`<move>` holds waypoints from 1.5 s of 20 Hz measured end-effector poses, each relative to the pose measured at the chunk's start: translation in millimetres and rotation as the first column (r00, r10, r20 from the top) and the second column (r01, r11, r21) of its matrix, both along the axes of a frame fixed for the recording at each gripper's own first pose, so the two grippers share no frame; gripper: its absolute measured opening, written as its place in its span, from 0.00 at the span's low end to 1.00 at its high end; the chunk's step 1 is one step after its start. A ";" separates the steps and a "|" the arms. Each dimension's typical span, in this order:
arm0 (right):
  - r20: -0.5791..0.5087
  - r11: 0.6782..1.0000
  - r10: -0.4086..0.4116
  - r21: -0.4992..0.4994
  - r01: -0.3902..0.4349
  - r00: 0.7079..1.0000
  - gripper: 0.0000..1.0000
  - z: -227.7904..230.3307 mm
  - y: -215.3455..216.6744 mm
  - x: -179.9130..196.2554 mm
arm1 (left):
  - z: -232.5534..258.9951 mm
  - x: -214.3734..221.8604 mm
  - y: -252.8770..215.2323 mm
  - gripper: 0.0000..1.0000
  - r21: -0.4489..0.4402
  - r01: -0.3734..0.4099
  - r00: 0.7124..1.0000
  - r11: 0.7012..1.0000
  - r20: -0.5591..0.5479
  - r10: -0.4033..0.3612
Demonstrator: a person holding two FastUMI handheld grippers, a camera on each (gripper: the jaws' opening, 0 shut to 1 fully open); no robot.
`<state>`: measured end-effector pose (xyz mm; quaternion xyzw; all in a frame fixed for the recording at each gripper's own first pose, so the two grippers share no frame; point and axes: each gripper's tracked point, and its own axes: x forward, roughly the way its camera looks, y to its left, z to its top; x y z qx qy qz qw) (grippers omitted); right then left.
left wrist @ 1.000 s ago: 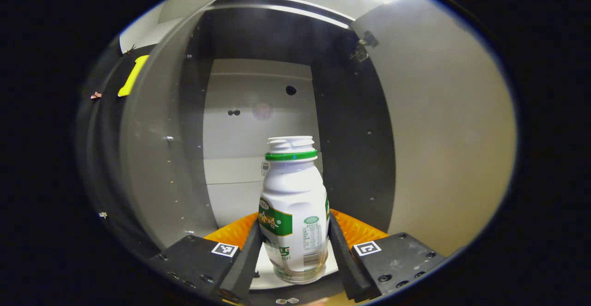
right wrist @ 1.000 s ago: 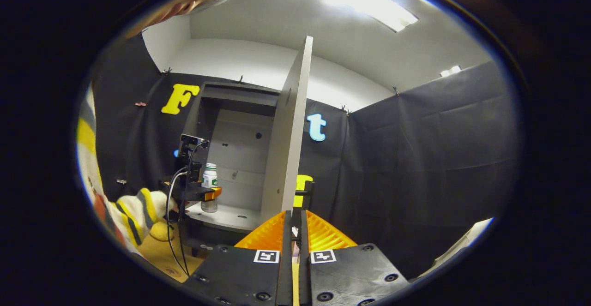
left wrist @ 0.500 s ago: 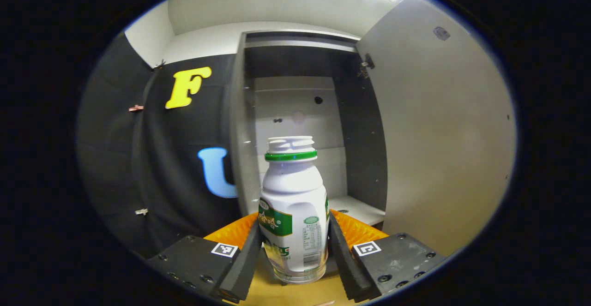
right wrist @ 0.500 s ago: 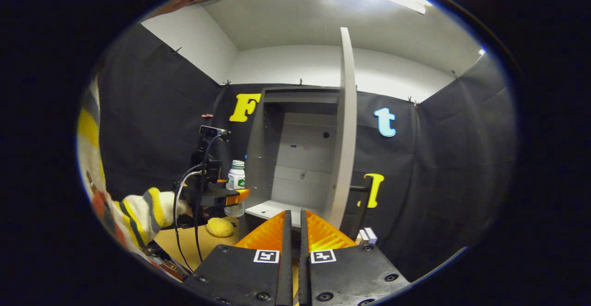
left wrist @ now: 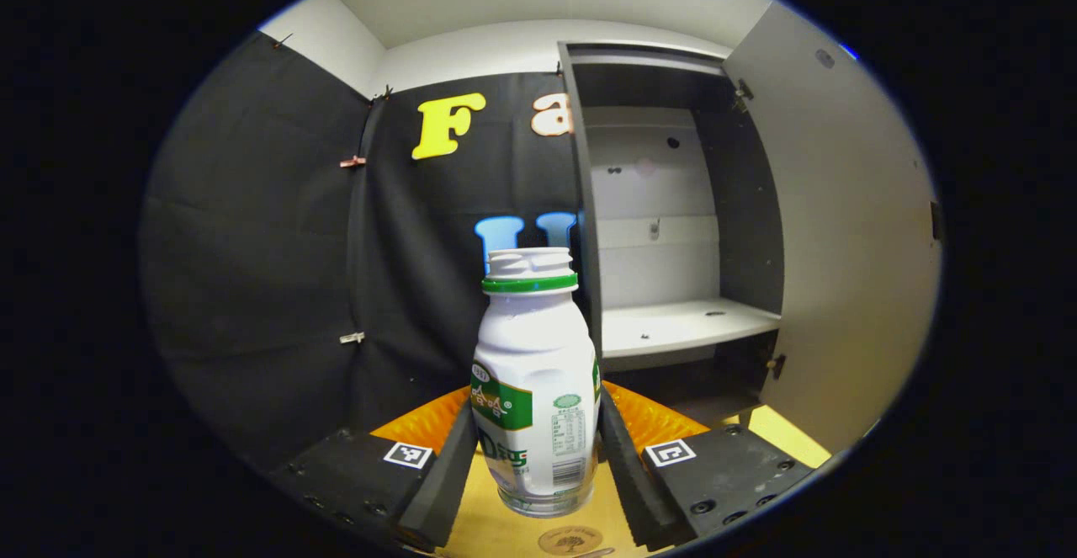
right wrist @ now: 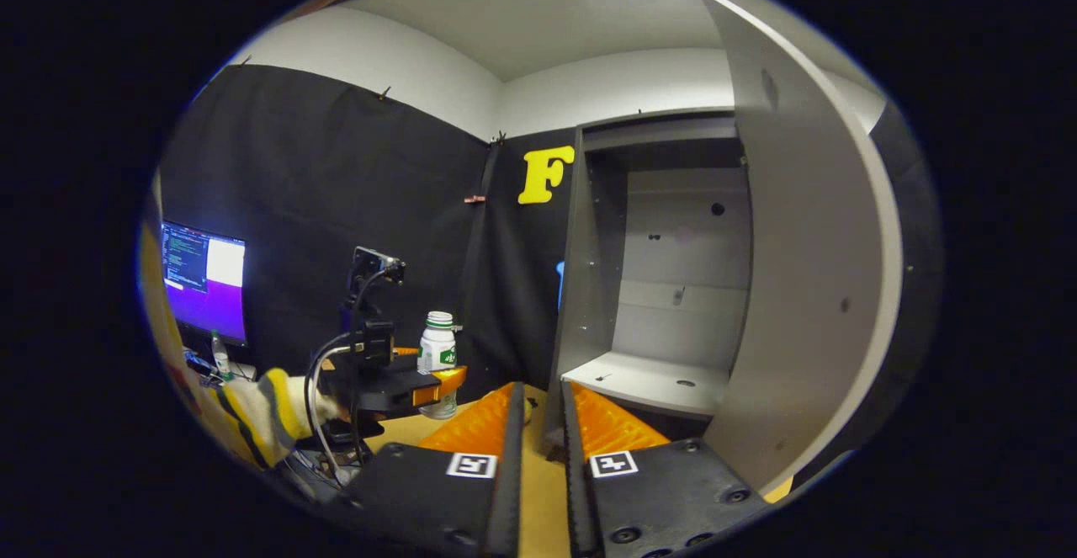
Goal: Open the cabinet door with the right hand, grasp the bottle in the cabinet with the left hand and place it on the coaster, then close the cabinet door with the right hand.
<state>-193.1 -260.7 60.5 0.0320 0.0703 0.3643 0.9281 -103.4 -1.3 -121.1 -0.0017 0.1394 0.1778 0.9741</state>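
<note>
— Where is the bottle (left wrist: pixel 536 390)?
— Upright, clamped between both fingers of the left tool (left wrist: pixel 536 457), out of the cabinet (left wrist: pixel 673 204) and above the counter (left wrist: pixel 496 533), with the coaster (left wrist: pixel 570 539) just below it.
— And the right tool (right wrist: pixel 538 457)?
— Its fingers stand slightly apart, gripping nothing, before the open cabinet door (right wrist: pixel 808 289).

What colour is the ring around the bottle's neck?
Green, on a white bottle; the ring shows best in the left gripper view.
</note>
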 end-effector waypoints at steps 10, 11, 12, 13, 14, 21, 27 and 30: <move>-0.092 0.980 -0.171 -0.119 0.160 0.981 0.97 -89.5 54.7 62.0 | -126.8 3.9 -2.8 0.77 -0.091 0.118 0.992 0.989 -0.022 -0.121; -0.101 0.978 -0.185 -0.115 0.173 0.977 0.98 -99.5 56.8 71.3 | -140.0 4.6 -8.3 0.77 -0.108 0.125 0.991 0.986 -0.026 -0.129; -0.115 0.976 -0.198 -0.116 0.185 0.974 0.97 -112.7 60.4 75.3 | -152.8 4.7 -15.7 0.77 -0.125 0.137 0.990 0.983 -0.022 -0.141; -0.120 0.972 -0.212 -0.123 0.198 0.970 0.98 -125.3 60.5 79.2 | -164.8 5.1 -24.6 0.77 -0.141 0.151 0.988 0.978 -0.015 -0.155; -0.115 0.968 -0.229 -0.136 0.213 0.967 0.98 -137.0 58.0 84.1 | -176.9 5.2 -32.5 0.77 -0.150 0.167 0.985 0.975 -0.009 -0.170; -0.094 0.953 -0.271 -0.165 0.253 0.958 0.98 -170.3 63.4 101.1 | -246.9 -14.0 -52.0 0.78 -0.081 0.174 0.983 0.981 -0.041 -0.178; -0.102 0.955 -0.243 -0.200 0.219 0.965 0.98 -190.1 75.8 91.2 | -258.2 -14.7 -72.5 0.78 -0.049 0.225 0.974 0.973 0.011 -0.224; -0.115 0.956 -0.233 -0.210 0.206 0.966 0.98 -196.0 78.4 88.8 | -270.2 -20.7 -73.3 0.78 -0.053 0.219 0.975 0.974 -0.010 -0.220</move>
